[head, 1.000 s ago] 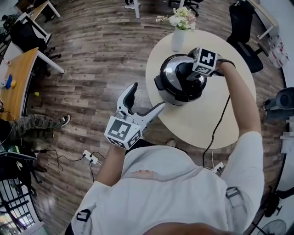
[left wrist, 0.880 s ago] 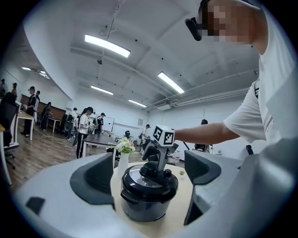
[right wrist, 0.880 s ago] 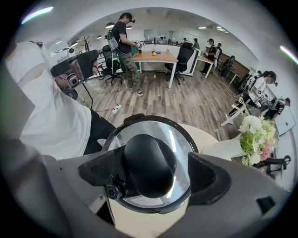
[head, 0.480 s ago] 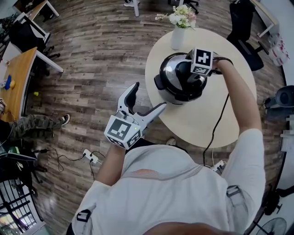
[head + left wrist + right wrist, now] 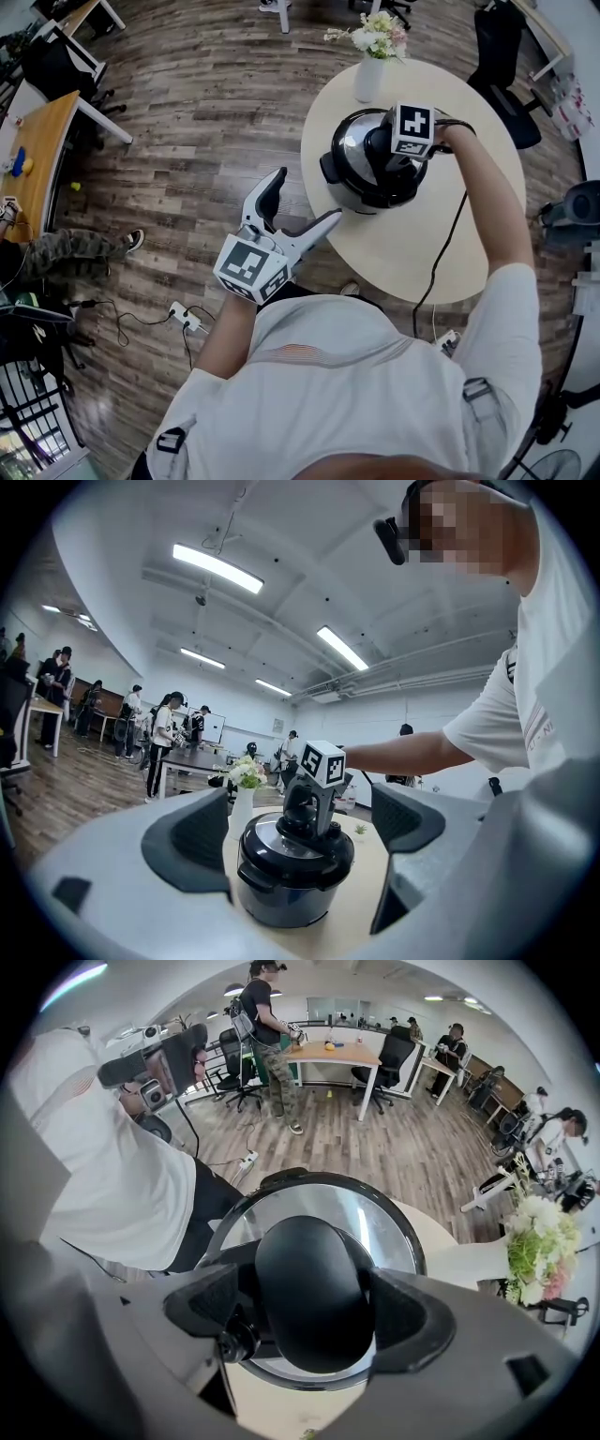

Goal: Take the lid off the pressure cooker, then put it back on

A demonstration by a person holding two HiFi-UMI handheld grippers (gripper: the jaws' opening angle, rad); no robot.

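Note:
A black pressure cooker (image 5: 349,187) stands on the round pale table (image 5: 469,112), with its steel and glass lid (image 5: 366,1213) on it. My right gripper (image 5: 398,164) points straight down over the lid's black knob (image 5: 314,1283). Its jaws have just been closing, and the knob fills the gap, with both pads against its sides. My left gripper (image 5: 305,197) hangs level off the table's near left edge, open and with nothing in it. In the left gripper view the cooker (image 5: 291,878) shows beyond its spread fingers.
A white vase of flowers (image 5: 367,80) stands behind the cooker at the table's far edge. A black cable (image 5: 450,244) runs from the right gripper across the table. Office chairs (image 5: 497,47) and desks stand around on the wood floor.
The right gripper has turned a little over the knob and settled closer on it. The left gripper has stayed where it was.

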